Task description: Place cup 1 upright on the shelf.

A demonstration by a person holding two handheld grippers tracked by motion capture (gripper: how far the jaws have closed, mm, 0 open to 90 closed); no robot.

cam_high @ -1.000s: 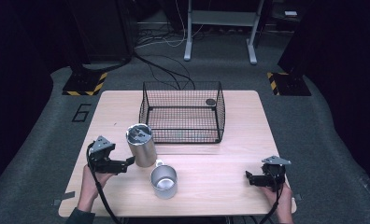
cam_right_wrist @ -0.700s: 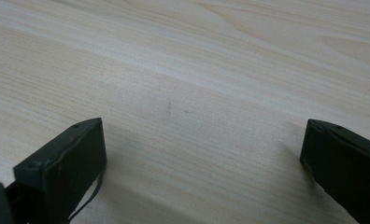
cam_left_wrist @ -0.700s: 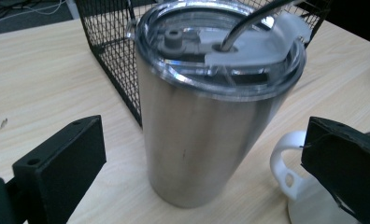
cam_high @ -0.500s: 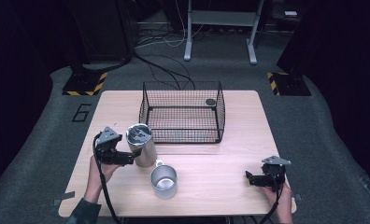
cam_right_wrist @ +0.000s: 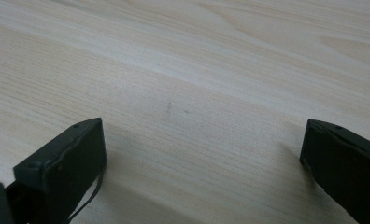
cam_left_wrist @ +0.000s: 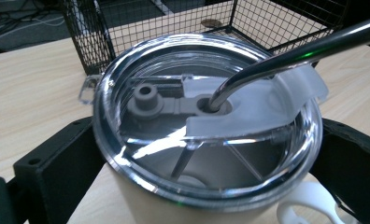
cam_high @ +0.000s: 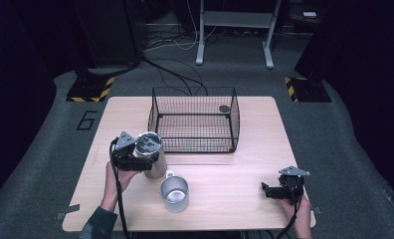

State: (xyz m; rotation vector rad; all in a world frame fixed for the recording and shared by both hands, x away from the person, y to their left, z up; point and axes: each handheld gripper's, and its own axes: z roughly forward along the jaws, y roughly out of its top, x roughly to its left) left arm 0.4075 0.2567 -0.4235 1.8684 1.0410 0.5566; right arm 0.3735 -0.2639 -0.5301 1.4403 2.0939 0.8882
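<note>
A steel tumbler (cam_high: 152, 155) with a clear lid (cam_left_wrist: 206, 130) and a bent metal straw (cam_left_wrist: 290, 51) stands at the table's left, in front of a black wire basket (cam_high: 195, 119). My left gripper (cam_high: 151, 160) is open, one jaw on each side of the tumbler just under the lid; I cannot tell whether they touch it. A steel mug (cam_high: 174, 191) stands close to the tumbler's right front, and its white handle (cam_left_wrist: 309, 210) peeks in low. Near the front right edge, my right gripper (cam_high: 265, 190) rests open over bare wood (cam_right_wrist: 202, 93).
The wire basket (cam_left_wrist: 150, 23) sits mid-table at the back, with a small dark disc (cam_high: 224, 108) at its far right corner. Bare tabletop (cam_high: 235, 174) lies between the mug and the right gripper. Cables and a metal stand are on the floor beyond.
My left gripper moved forward and right from the table's left edge until its jaws flank the tumbler. The right gripper, mug and basket stayed put.
</note>
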